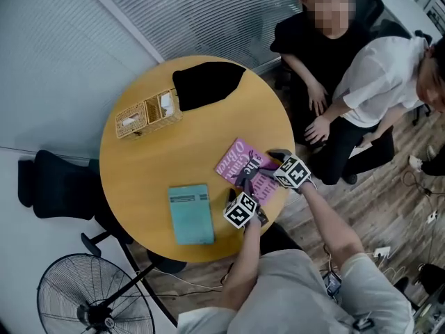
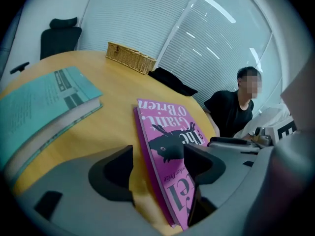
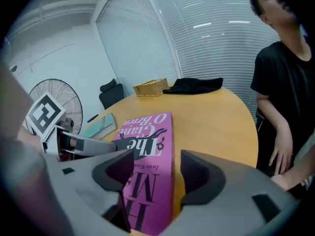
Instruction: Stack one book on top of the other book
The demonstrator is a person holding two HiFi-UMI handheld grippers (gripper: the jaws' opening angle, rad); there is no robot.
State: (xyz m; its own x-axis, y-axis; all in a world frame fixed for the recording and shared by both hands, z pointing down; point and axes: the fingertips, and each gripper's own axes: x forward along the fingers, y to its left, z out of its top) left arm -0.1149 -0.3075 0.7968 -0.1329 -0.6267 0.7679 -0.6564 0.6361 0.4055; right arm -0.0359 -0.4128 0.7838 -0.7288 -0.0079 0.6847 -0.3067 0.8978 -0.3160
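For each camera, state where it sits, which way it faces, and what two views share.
Head view: on the person's head, looking steeply down at the round table; both arms, left gripper and right gripper show.
Left gripper view: on the left gripper, facing along its open jaws toward the wicker basket.
Right gripper view: on the right gripper, facing along its open jaws; the left gripper shows.
Shared: both gripper views have the pink book between their jaws.
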